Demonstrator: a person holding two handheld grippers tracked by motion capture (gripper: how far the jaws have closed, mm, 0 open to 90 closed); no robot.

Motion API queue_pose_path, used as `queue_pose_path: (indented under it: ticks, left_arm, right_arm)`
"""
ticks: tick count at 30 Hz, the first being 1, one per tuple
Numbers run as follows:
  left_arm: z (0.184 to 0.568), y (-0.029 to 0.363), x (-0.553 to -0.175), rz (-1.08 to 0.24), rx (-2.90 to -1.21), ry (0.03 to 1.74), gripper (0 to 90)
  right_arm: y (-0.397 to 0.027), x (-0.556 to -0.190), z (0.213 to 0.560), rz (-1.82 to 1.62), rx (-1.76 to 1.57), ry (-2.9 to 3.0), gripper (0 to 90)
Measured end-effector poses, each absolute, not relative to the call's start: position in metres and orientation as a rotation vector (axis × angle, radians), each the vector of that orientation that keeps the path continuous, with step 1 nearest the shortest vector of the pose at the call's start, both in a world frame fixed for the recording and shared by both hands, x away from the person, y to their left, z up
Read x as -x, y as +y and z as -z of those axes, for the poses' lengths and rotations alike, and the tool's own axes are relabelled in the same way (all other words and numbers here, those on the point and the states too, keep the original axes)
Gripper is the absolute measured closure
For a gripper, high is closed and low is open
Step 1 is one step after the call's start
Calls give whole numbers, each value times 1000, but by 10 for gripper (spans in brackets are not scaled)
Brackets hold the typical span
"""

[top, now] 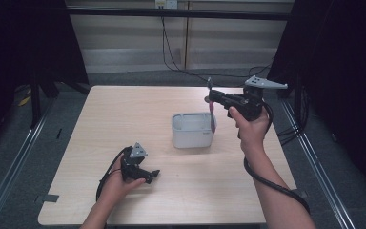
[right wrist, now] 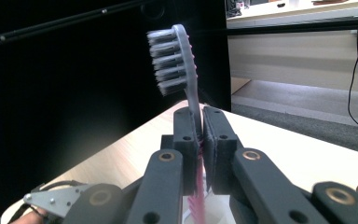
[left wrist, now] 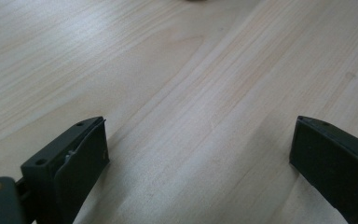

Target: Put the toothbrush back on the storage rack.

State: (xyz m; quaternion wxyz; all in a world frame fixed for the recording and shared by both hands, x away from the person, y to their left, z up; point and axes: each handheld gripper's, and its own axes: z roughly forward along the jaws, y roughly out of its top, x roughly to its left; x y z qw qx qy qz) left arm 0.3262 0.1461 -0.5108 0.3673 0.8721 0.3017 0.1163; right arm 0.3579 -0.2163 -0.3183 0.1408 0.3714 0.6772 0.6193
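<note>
The right gripper (top: pixel 211 99) has its jaws closed on a grey-headed toothbrush with a pink handle (top: pixel 212 114), held upright above the far right rim of the white rectangular plastic container (top: pixel 191 136). The left gripper (top: pixel 151 175) rests on the pale wooden table (top: pixel 124 114), jaws wide apart and holding nothing.
</note>
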Motion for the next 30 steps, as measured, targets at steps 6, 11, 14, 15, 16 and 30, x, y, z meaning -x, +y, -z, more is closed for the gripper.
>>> queue_pose_path:
  ticks: [6,11,14,15,16,30]
  left_arm:
    - [511,146,-326,-298,-2239,777,39]
    - [511,146,-326,-299,-2239,776,39]
    - [511,146,-326,-296,-2238,776,39]
    - [511,146,-326,-299,-2239,776,39]
    - [511,146,-326,-298,-2239,778,39]
    - [511,146,-326,-299,-2240,777,39]
  right_arm:
    - [-216,-362,321,-1778,-1085,1939,847]
    - [-216,-365,322,-1774,-1081,1925,847]
    - [-216,-368,321,-1783,-1085,1907,847]
    - [-217,-369,321,-1785,-1084,1903,847]
    - [-217,-370,321,-1788,-1088,1899,847]
    - [-215,-383,322,-1771,-1090,1875,846]
